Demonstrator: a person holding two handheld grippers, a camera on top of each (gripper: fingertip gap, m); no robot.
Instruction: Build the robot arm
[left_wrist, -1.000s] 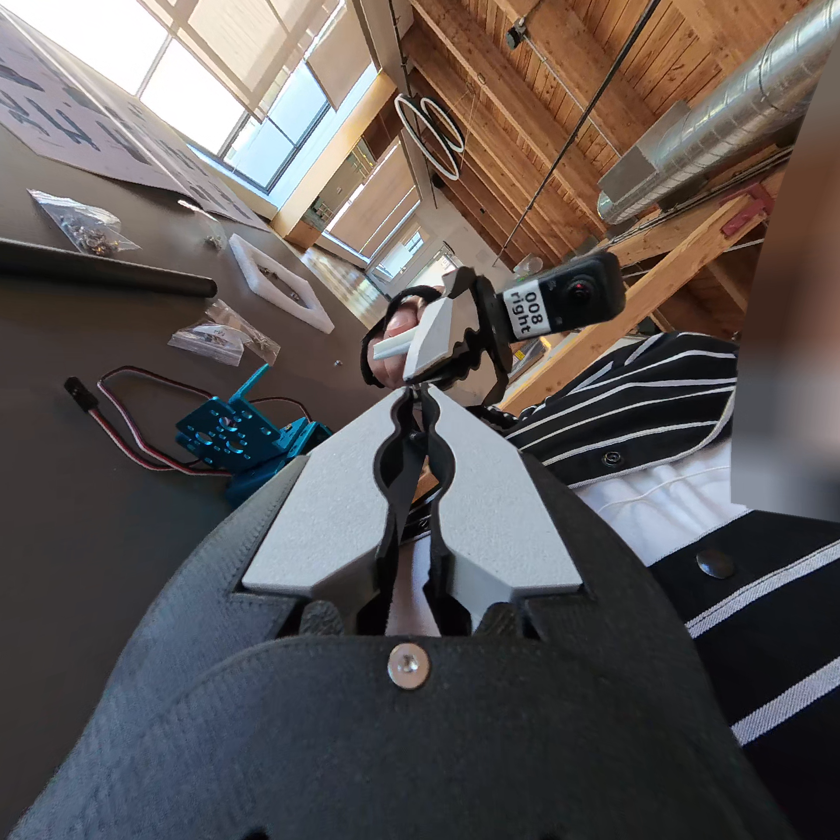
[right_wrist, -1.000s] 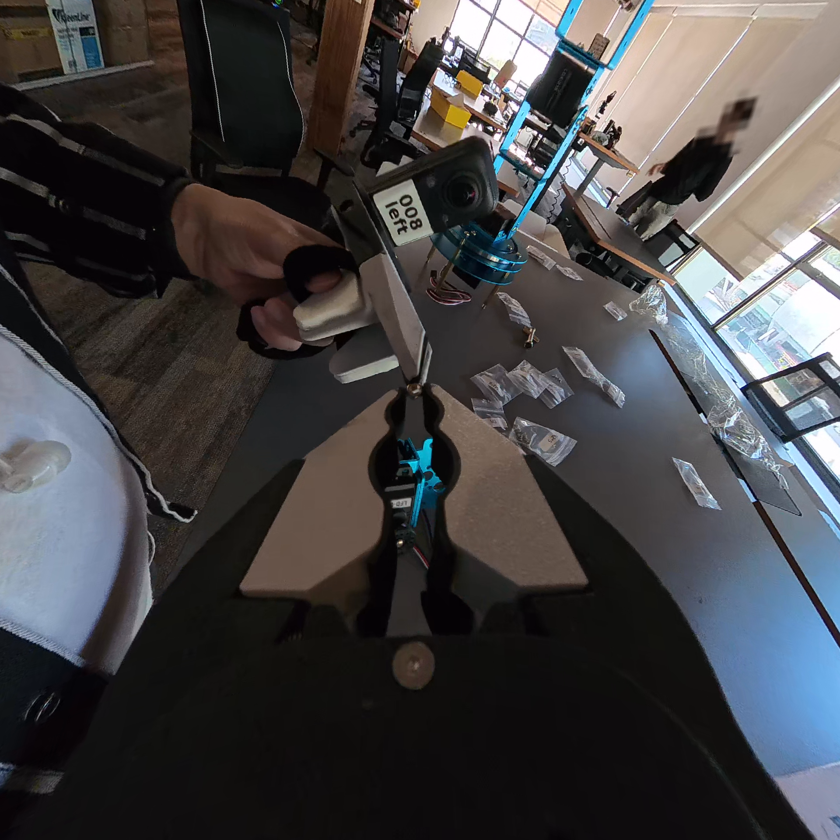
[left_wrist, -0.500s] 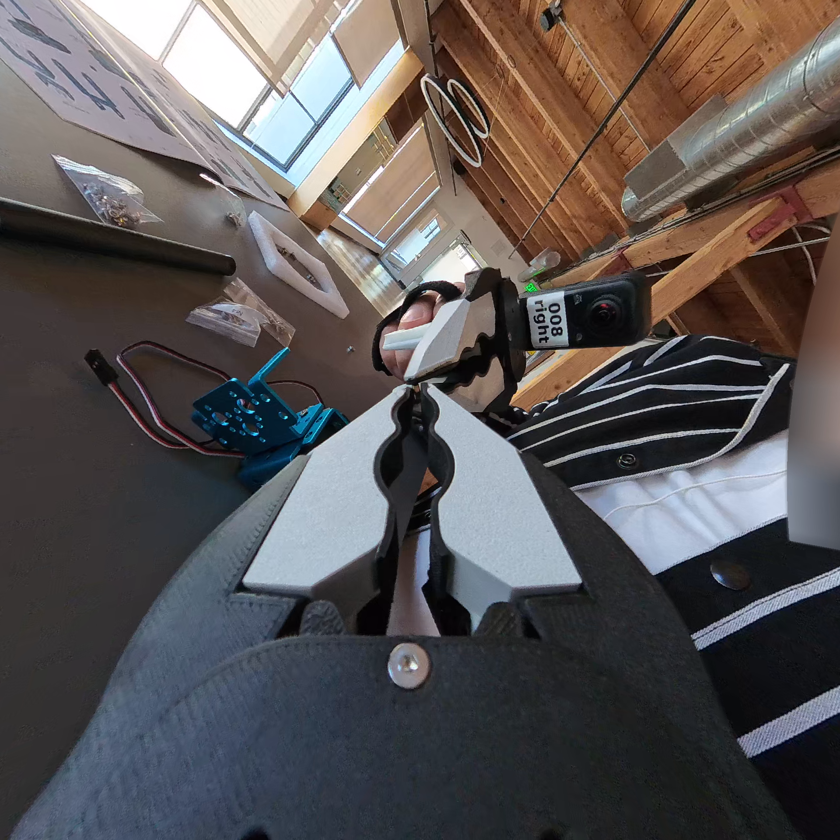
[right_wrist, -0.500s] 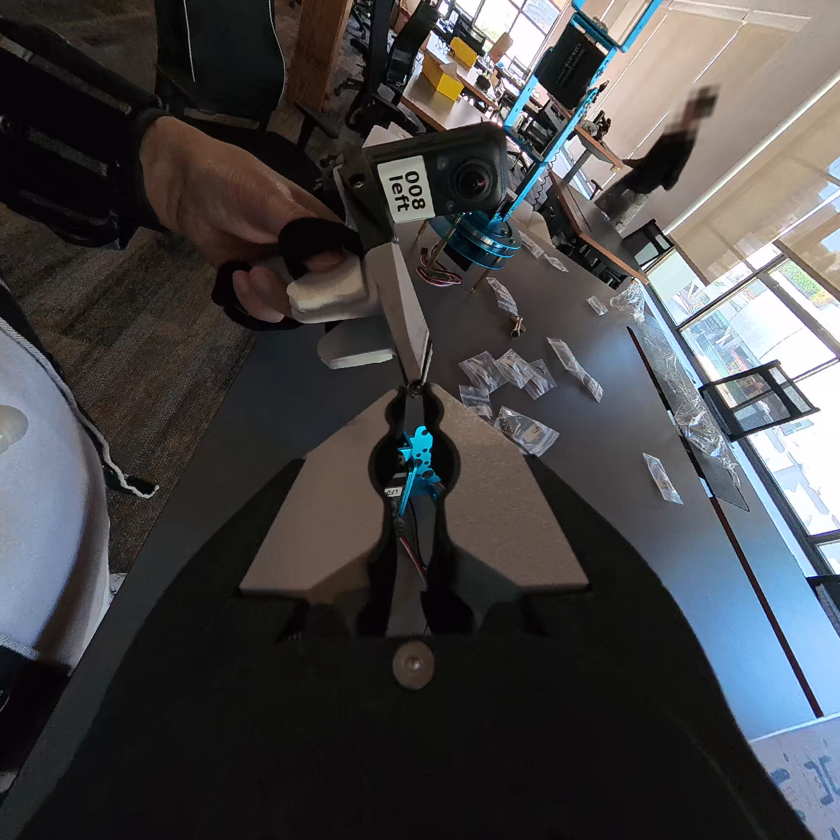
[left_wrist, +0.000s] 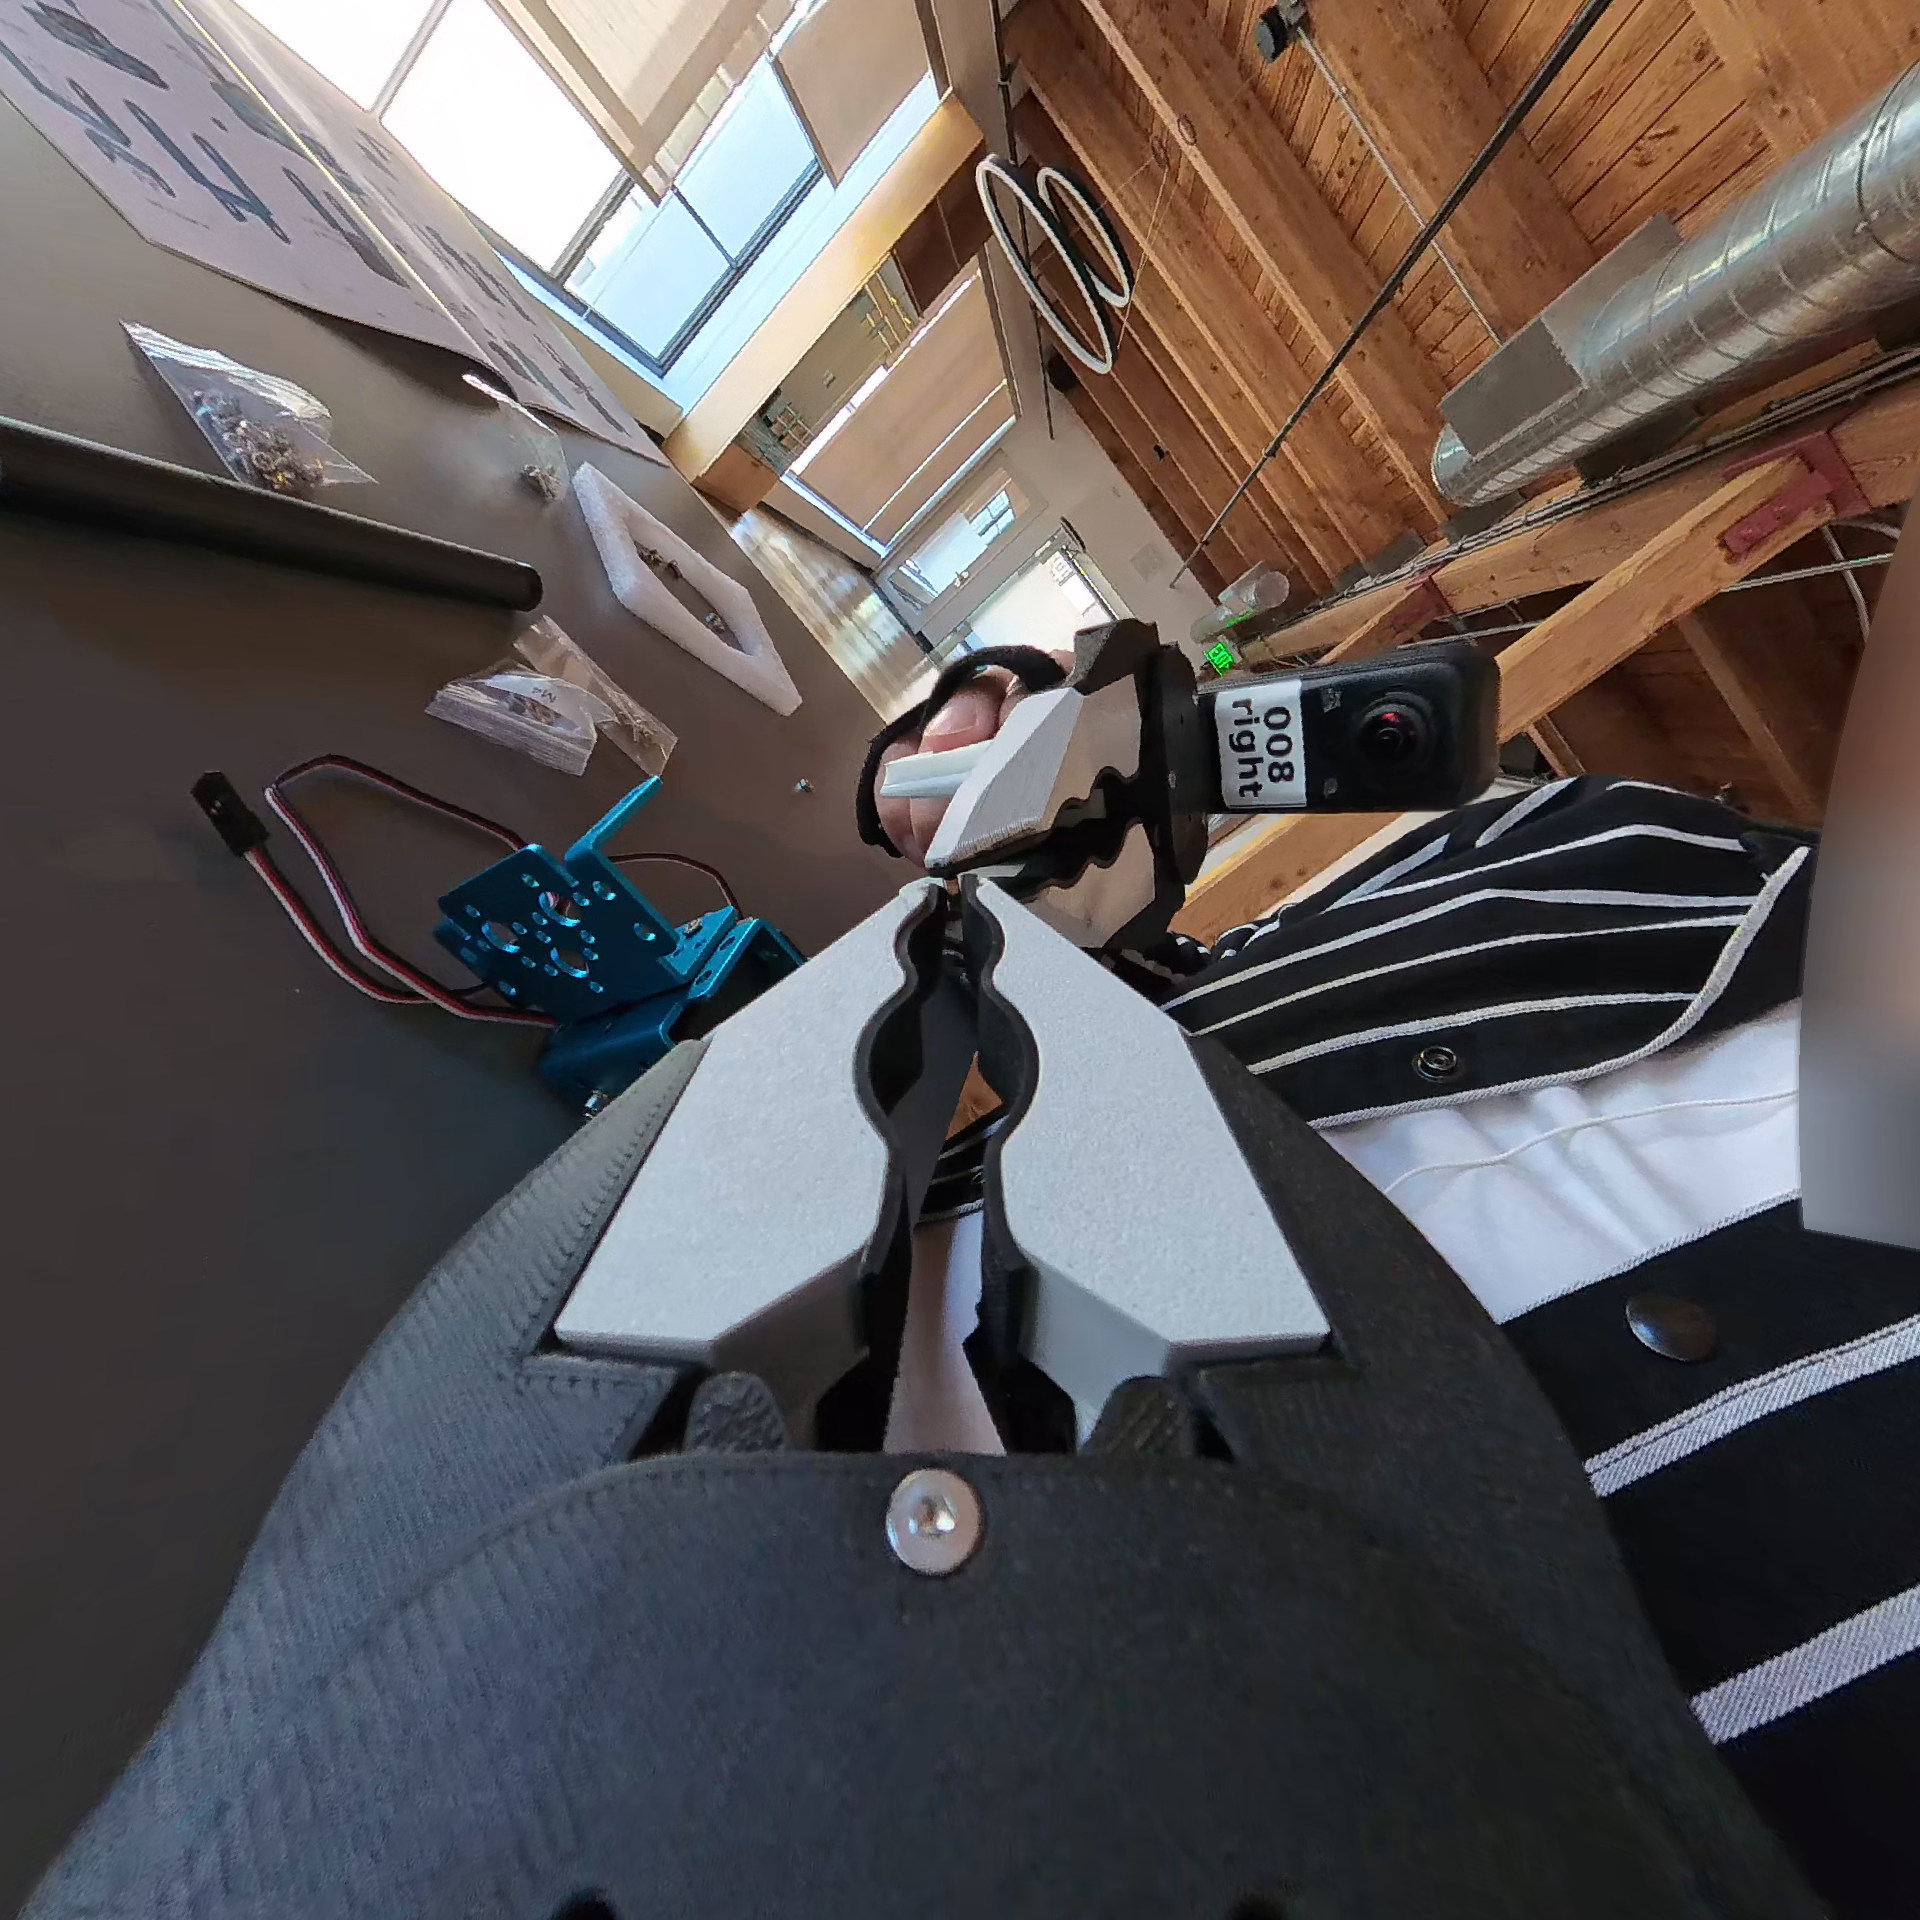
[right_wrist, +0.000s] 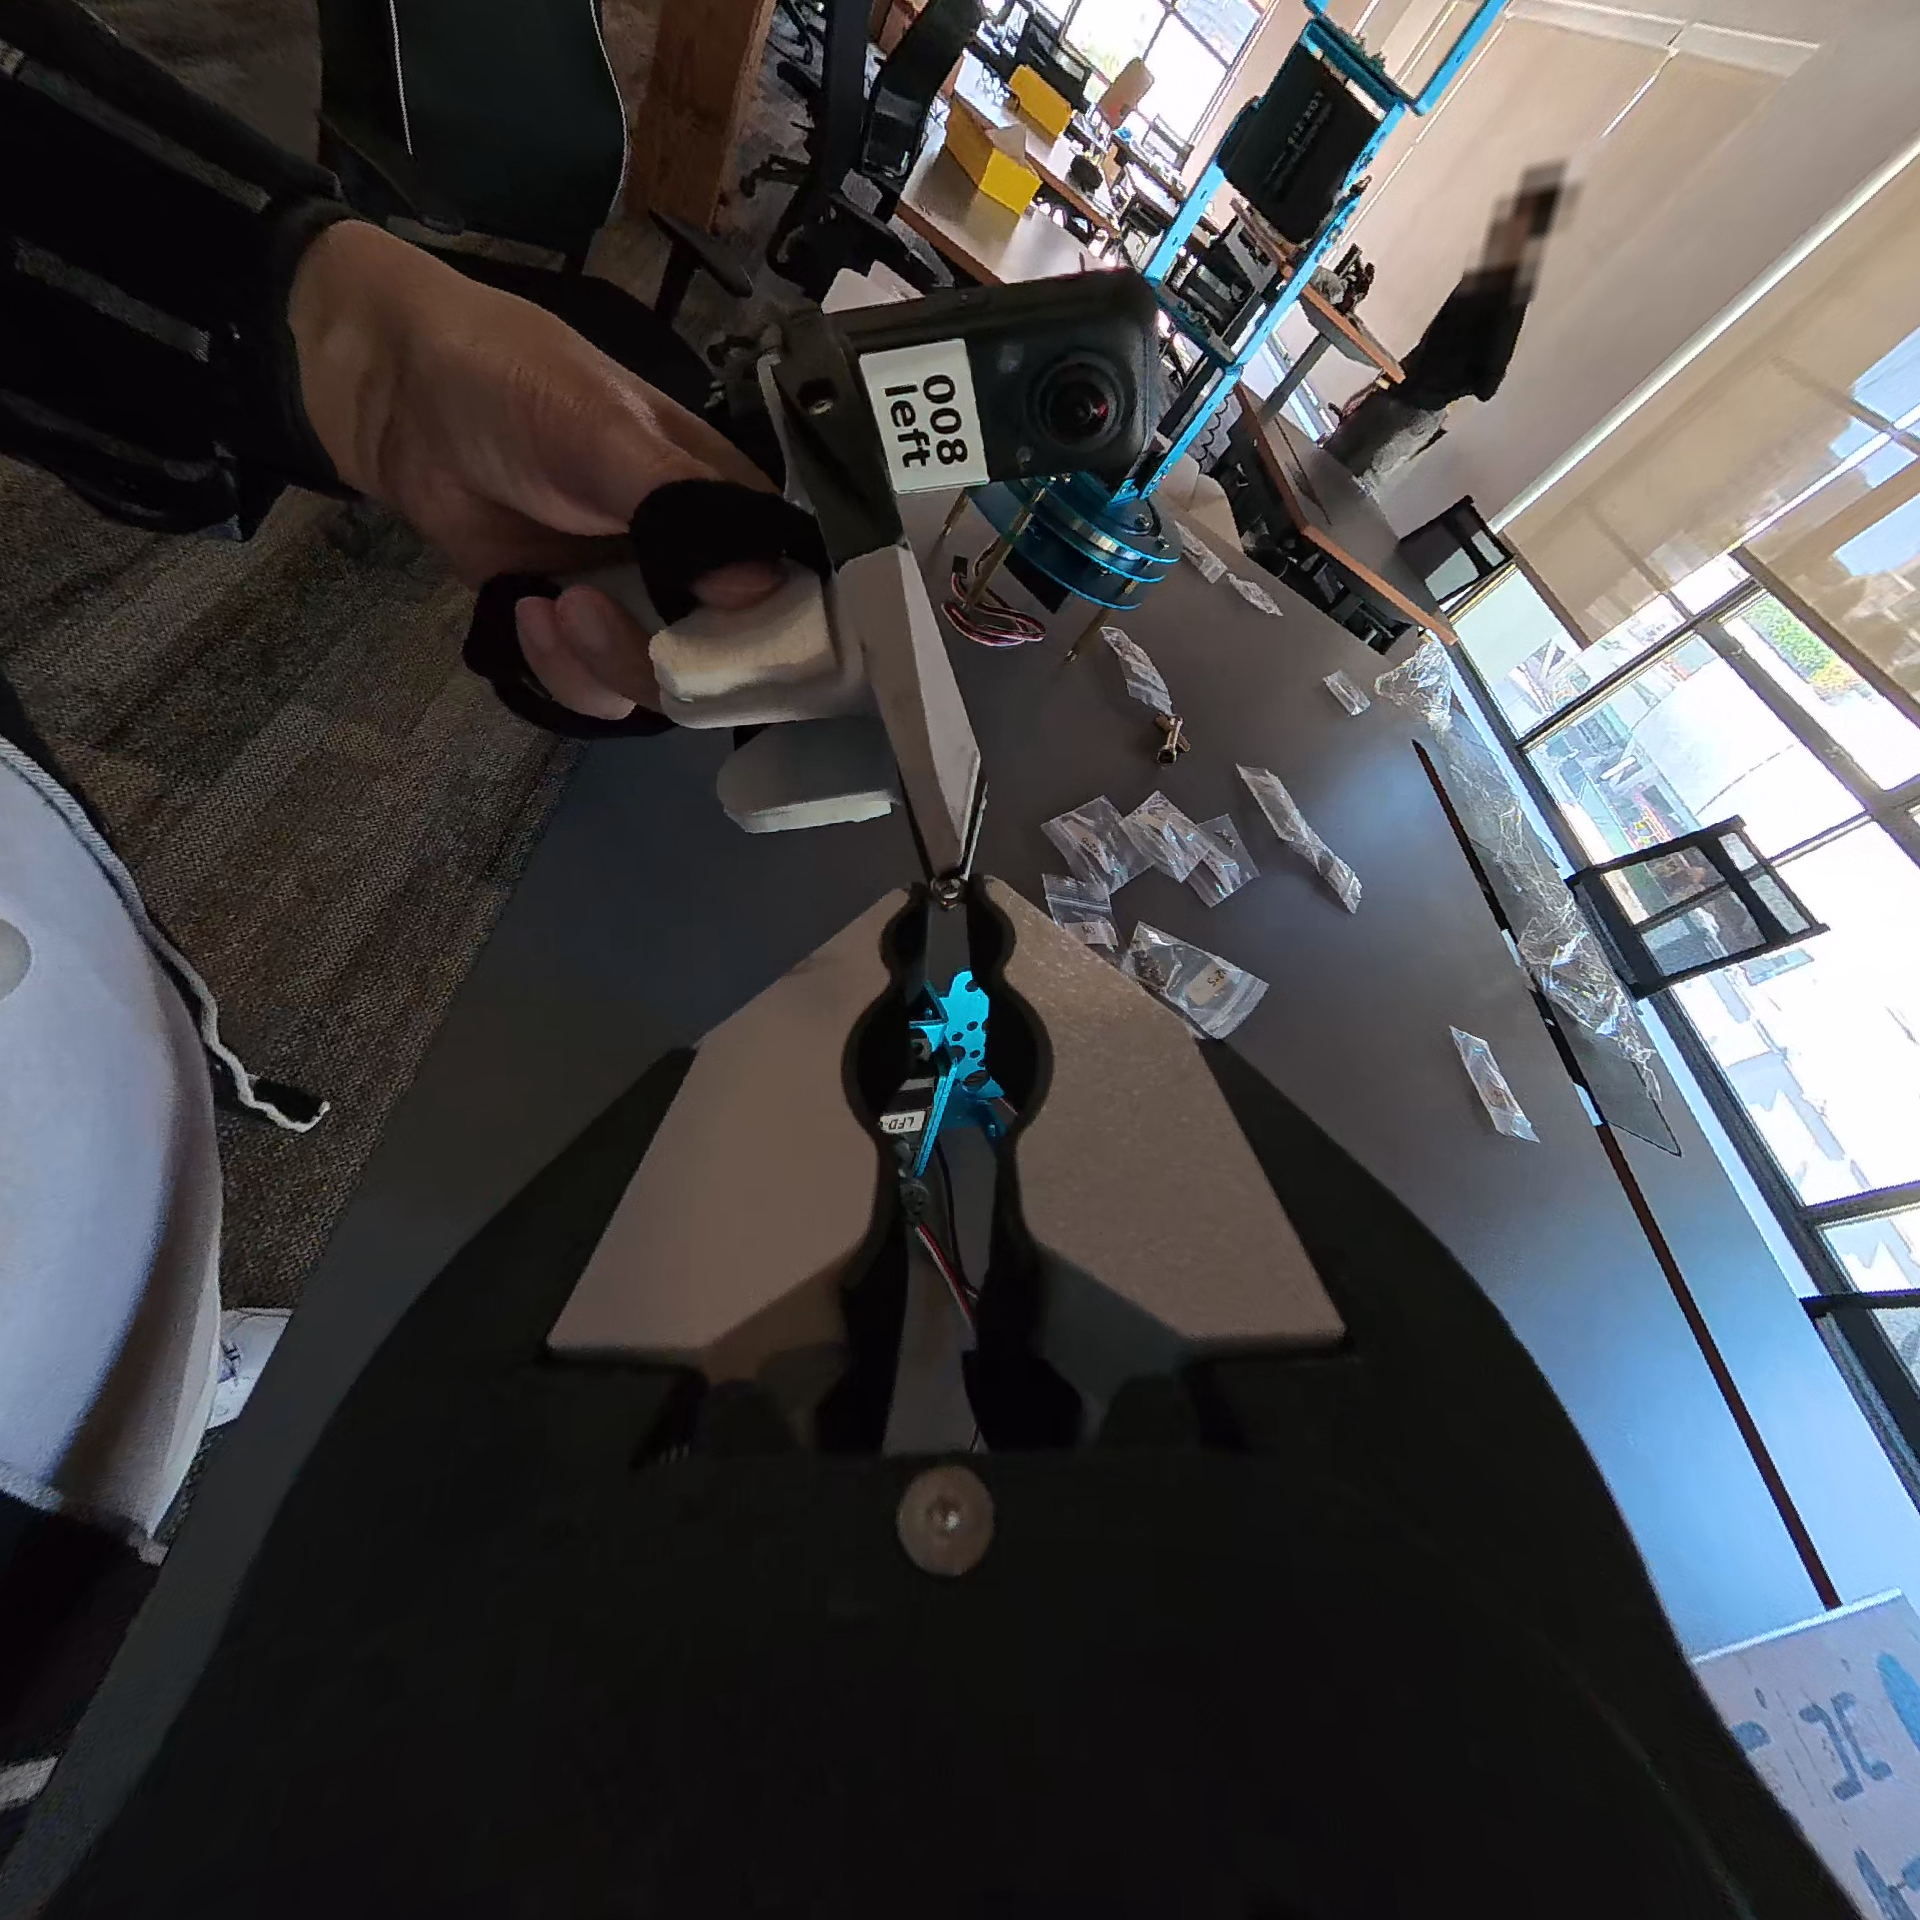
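My two grippers meet tip to tip above a dark table (right_wrist: 1351, 1195). My right gripper (right_wrist: 943, 891) is shut on a small round metal part (right_wrist: 943, 888) at its tips. My left gripper (left_wrist: 951, 891) is shut, and its tips touch the same part; whether it also pinches it I cannot tell. In the left wrist view the right gripper (left_wrist: 940, 862) faces me, held by a hand (left_wrist: 956, 727). In the right wrist view the left gripper (right_wrist: 945, 862) points down at the part. A blue metal bracket with a servo (left_wrist: 551, 935) lies on the table below, also seen between my right fingers (right_wrist: 956, 1039).
The servo's wire (left_wrist: 312, 883), small bags of hardware (left_wrist: 540, 707) (right_wrist: 1164, 842), a black rod (left_wrist: 260, 530), a white foam frame (left_wrist: 686, 592) and a printed sheet (left_wrist: 208, 156) lie on the table. A blue round base (right_wrist: 1091, 540) stands farther back. The person's striped jacket (left_wrist: 1507, 935) is close. Left and right tips are no more than a few centimetres apart.
Both grippers stayed tip to tip and tilted together. The left gripper looms larger in the right wrist view, and the bracket has shifted in the gap between my right fingers.
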